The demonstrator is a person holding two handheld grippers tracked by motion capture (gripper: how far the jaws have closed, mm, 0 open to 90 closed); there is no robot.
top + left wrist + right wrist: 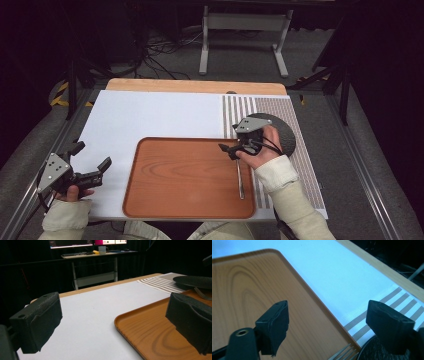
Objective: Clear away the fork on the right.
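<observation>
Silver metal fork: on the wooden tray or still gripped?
On the tray. The silver metal fork lies flat along the brown wooden tray's right side; the right gripper is open above it.

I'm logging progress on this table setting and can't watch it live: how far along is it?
Done: a fork lies flat along the right side of the wooden tray. In hand: nothing; the right gripper hangs above the fork's tines with jaws apart and empty, and the left gripper is open over the white mat. Left, probably: the dark plate sits off the tray on the striped placemat.

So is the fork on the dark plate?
No, the fork lies on the wooden tray, beside the dark plate.
</observation>
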